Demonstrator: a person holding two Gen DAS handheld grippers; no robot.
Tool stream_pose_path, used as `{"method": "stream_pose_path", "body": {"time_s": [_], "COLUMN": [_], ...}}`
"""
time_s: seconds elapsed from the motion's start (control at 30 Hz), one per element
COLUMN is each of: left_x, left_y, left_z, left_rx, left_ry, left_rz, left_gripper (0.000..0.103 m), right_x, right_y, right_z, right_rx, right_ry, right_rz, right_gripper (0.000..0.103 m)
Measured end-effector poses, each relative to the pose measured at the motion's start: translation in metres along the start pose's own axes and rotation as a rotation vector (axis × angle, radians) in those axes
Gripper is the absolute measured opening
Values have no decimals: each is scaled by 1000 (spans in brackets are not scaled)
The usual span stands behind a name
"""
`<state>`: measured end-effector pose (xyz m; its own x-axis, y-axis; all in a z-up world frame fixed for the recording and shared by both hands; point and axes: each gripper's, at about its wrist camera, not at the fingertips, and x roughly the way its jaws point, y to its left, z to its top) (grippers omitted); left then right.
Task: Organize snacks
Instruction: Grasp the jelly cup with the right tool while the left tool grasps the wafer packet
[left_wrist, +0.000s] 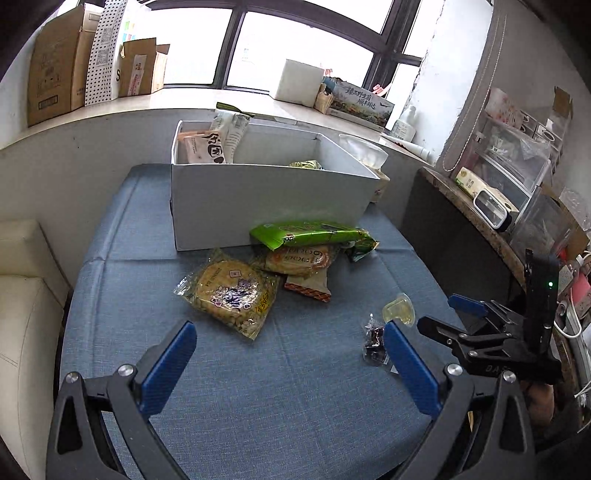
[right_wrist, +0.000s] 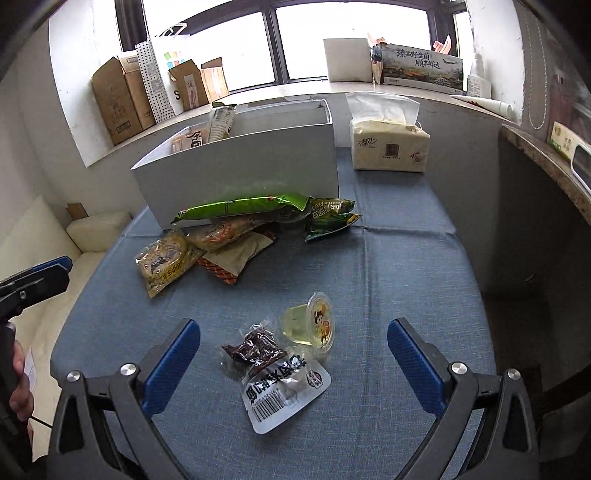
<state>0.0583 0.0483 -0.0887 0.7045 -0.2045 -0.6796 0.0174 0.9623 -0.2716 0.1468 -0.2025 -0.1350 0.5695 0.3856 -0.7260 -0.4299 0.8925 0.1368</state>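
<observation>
A white box (left_wrist: 266, 199) (right_wrist: 236, 173) stands at the far side of the blue tablecloth (left_wrist: 280, 387), with a few snack packs upright inside. In front of it lies a pile: a long green pack (left_wrist: 310, 234) (right_wrist: 243, 207), a yellow corn-snack bag (left_wrist: 231, 291) (right_wrist: 164, 260) and an orange pack (left_wrist: 299, 260). A jelly cup (right_wrist: 310, 325) (left_wrist: 399, 308) and a dark date packet (right_wrist: 273, 365) (left_wrist: 373, 338) lie nearer. My left gripper (left_wrist: 290, 343) is open above bare cloth. My right gripper (right_wrist: 293, 343) is open, hovering around the date packet and jelly cup.
A tissue pack (right_wrist: 388, 146) sits right of the box. A dark counter (left_wrist: 461, 236) with clear bins borders the table's right side. A cream cushion (left_wrist: 22, 295) is to the left. Cardboard boxes (left_wrist: 59, 62) line the windowsill.
</observation>
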Motion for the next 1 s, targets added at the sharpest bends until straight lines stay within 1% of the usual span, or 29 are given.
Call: {"method": "stream_pose_path", "body": {"time_s": [0.03, 0.27, 0.3, 0.37, 0.43, 0.47, 0.5, 0.53, 0.57, 0.87, 1.0], "left_x": [1, 9, 9, 10, 10, 11, 11, 11, 11, 15, 23], "left_y": [1, 8, 8, 9, 10, 10, 10, 10, 10, 11, 11], "left_z": [0, -4, -4, -5, -6, -6, -6, -6, -6, -7, -3], "left_rx": [-4, -23, -22, -25, -27, -26, -25, -26, -26, -24, 1], "left_ry": [2, 28, 28, 30, 32, 32, 32, 34, 35, 38, 46], "left_rz": [5, 14, 16, 12, 15, 15, 17, 17, 17, 20, 37], "left_gripper": [103, 103, 103, 103, 103, 103, 103, 103, 103, 103, 103], "right_x": [5, 35, 40, 50, 61, 66, 71, 70, 69, 60, 51], "right_y": [1, 6, 5, 4, 2, 1, -1, 0, 2, 2, 2], "right_z": [2, 11, 11, 11, 9, 7, 5, 3, 2, 2, 5], "right_rx": [1, -7, -6, 2, 0, 4, 13, 10, 2, 20, 11], "right_ry": [16, 53, 63, 84, 115, 133, 149, 134, 139, 125, 83], "right_rz": [-13, -71, -68, -73, -100, -107, -107, -109, -117, -93, -99], "right_gripper": [103, 103, 101, 92, 60, 52, 50, 46, 44, 43, 43]}}
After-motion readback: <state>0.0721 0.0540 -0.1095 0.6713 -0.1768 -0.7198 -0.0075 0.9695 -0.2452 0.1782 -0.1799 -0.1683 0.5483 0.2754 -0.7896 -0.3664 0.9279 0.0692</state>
